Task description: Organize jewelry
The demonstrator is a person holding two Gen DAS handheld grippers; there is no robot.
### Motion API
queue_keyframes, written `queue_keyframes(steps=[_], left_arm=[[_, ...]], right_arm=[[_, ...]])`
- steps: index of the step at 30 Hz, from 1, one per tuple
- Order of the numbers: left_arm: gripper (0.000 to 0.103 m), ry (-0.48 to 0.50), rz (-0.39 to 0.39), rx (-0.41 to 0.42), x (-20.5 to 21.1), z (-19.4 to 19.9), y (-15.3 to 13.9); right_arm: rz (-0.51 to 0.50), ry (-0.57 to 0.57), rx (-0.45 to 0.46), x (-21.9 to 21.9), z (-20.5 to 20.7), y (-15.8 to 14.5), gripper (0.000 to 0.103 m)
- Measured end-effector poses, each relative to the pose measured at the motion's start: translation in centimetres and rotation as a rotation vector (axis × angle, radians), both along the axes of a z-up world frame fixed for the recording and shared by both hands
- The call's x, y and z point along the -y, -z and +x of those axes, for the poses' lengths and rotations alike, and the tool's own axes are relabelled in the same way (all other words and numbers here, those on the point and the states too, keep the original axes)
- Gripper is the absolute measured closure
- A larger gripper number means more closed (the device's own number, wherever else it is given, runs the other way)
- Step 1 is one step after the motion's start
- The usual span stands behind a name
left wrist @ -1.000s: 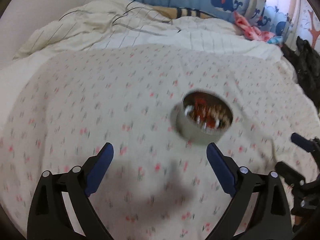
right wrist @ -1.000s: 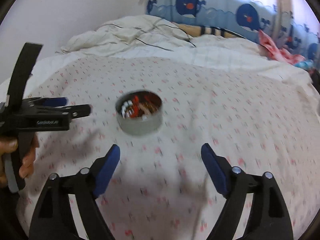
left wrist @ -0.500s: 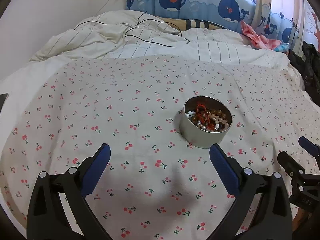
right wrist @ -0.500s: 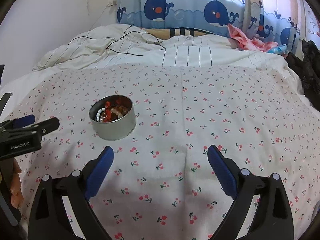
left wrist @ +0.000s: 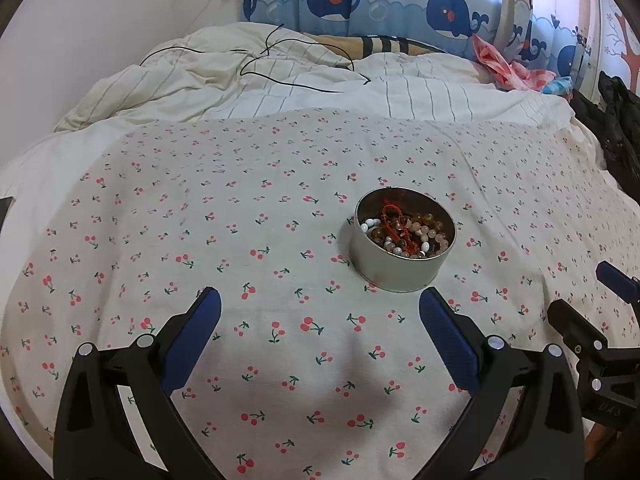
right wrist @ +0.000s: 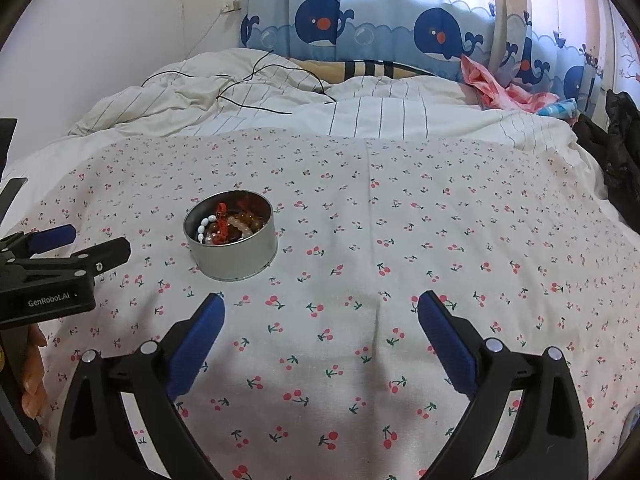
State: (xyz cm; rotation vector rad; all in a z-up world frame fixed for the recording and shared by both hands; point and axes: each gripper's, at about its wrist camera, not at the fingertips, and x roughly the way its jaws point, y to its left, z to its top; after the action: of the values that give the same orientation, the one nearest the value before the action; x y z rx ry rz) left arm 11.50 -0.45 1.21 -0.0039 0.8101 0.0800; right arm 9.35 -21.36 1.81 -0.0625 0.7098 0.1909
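Bedroom light falls on a bed (left wrist: 160, 240) spread with a cherry-print sheet, a rumpled striped duvet (right wrist: 280, 96) heaped behind it with a thin black cable (left wrist: 288, 64) trailing across, and whale-pattern curtains (right wrist: 360, 20) beyond. On the sheet sits a round metal tin (left wrist: 396, 268), lidless, holding a tangle of beaded bracelets (left wrist: 404, 234) and a red cord. The left tool (left wrist: 320, 312) and the right tool (right wrist: 320, 312) both hover above the sheet with fingers spread wide, grasping nothing; the tin lies just ahead of the left tool's right finger and to the left of the right tool. I judge the tin light, stiff and smooth-walled, likely to slide or tip on the soft bedding, so pinching its rim would steady it. The beads look small, hard and slippery on flexible strings, probably snagged together; hooking a single strand near its top seems the safest hold. Nothing stands between the tools and the tin.
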Motion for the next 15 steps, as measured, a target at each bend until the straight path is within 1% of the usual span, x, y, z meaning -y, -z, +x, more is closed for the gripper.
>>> queue_keyframes(steps=[15], left_arm=[[0.008,0.009,0.006,-0.019,0.1,0.18,0.35]], right_arm=[[-0.002,-0.009,-0.007,-0.13,-0.07,0.14,0.01]])
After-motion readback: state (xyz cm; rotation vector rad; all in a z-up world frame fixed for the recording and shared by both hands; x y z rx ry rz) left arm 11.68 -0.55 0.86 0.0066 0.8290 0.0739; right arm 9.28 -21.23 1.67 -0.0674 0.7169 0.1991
